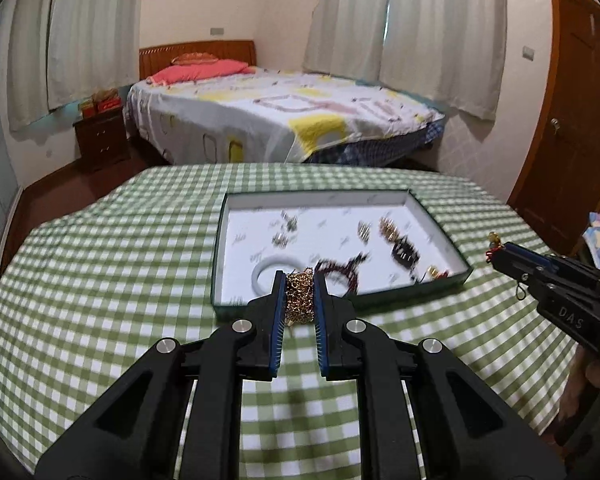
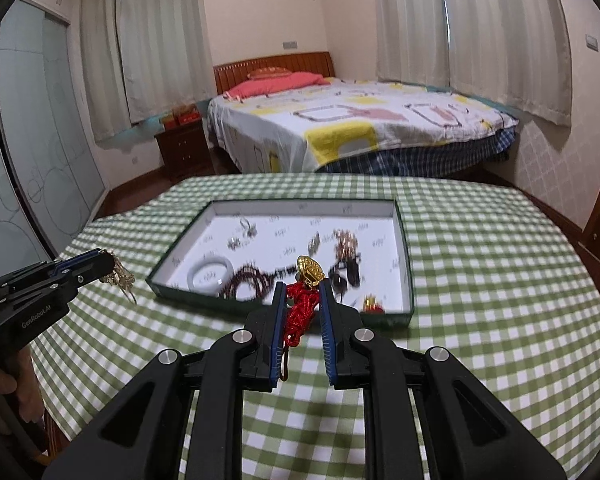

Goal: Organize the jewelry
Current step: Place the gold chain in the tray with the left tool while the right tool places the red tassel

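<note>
Jewelry: a bunched gold chain (image 1: 300,295) and a red cord charm (image 2: 302,309) topped by a gold ornament (image 2: 310,270); each is held up off the table, near the front wall of the tray.
Left gripper (image 1: 300,298): jaws nearly closed, pads pinching the gold chain into a wad between them; a short tail hangs below.
Right gripper (image 2: 303,308): jaws narrow, clamped on the red cord; the gold ornament stands above the tips and a loop dangles down.
Tray (image 1: 220,240): green-walled, white-lined, on the green checked tablecloth (image 1: 100,260); it lies at 12 o'clock from both grippers, just past the tips.
Long axis: the tray runs 9 to 3 o'clock across both views.
Nearer hand: the left sits toward the tray's 9 o'clock end, the right toward its 3 o'clock end; neither looks clearly closer.
Tray contents: a white bangle (image 1: 274,268) at the near left, a dark beaded strand (image 2: 252,284), small silver and gold pieces further back; blurred.
Next move, as I judge it: carry each piece forward over the front wall and release onto bare lining.
Risk: the chain may snag on the ribbed pads.
</note>
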Motion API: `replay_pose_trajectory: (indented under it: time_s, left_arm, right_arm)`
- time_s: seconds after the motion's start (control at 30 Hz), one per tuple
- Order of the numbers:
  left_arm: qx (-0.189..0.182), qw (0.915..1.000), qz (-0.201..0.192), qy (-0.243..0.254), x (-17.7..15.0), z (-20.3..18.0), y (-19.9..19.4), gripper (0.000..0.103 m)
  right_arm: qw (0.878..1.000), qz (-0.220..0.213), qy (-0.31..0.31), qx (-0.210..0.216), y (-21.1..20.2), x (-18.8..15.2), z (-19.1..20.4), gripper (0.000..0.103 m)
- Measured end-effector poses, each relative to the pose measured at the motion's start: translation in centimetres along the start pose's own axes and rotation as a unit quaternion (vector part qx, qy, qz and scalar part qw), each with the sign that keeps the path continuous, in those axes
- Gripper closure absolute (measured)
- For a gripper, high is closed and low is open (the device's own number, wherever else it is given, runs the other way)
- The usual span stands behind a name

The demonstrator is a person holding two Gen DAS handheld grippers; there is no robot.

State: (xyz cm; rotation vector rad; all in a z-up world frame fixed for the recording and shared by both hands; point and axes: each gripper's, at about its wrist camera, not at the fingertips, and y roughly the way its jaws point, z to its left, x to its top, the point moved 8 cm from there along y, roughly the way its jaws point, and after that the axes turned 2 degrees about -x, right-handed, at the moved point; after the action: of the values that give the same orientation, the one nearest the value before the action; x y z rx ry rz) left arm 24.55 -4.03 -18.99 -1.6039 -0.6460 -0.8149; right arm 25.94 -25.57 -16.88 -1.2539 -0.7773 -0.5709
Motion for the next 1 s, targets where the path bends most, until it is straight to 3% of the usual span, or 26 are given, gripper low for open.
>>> replay_pose_trajectory:
  time_s: [0.33, 0.57, 0.8, 1.0]
  left_arm:
    - [-0.012, 0.9985, -0.050, 0.017, 5.2, -1.5, 0.6, 0.089]
    - [-0.007, 0.9974, -0.067, 0.028, 8.6, -2.3, 4.2, 0.089]
    - [0.007, 0.9986, -0.046, 0.025, 9.9, -2.3, 10.7, 0.089]
    - [0.015, 0.9994, -0.006, 0.031, 9.2, -2.5, 16.6, 0.089]
  right_arm:
    - [0.999, -0.051, -0.015, -0.006, 0.2, 5.5, 0.0, 0.086]
    - [0.997, -0.074, -0.018, -0.015, 2.8, 9.1, -1.2, 0.086]
    - [0.997, -0.069, -0.022, -0.026, 7.6, 10.3, -2.6, 0.086]
    - [0.999, -0.025, -0.015, -0.034, 13.4, 8.9, -4.4, 0.086]
